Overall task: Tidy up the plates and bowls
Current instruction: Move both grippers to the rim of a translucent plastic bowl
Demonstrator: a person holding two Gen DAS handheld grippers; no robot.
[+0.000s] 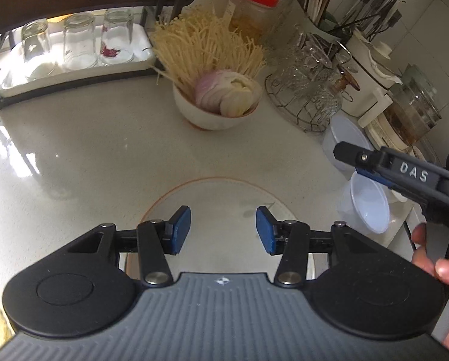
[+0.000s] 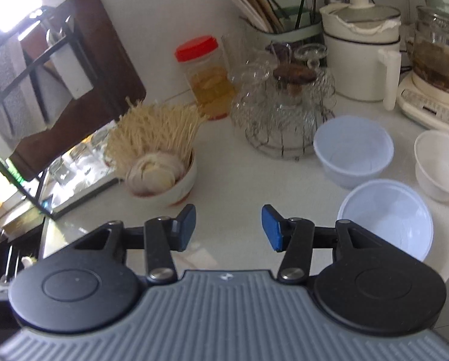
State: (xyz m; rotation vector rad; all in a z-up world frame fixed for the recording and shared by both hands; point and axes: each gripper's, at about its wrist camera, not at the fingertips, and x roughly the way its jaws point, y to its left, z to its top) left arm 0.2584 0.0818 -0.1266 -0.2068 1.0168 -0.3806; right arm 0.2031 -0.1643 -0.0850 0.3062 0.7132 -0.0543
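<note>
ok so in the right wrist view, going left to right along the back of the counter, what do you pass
dark cutting board → red-lidded jar → chopstick holder → white lidded pot → glass kettle on its cream base

We looked steeply down from the left wrist camera, close over the counter [image 1: 88,138], toward its back edge. From the right wrist camera we faced the back corner, less steeply. Both views shared the mushroom bowl [image 1: 215,114] [image 2: 170,186], red-lidded jar [image 1: 254,9] [image 2: 206,75] and glass basket [image 1: 305,93] [image 2: 284,114].
</note>
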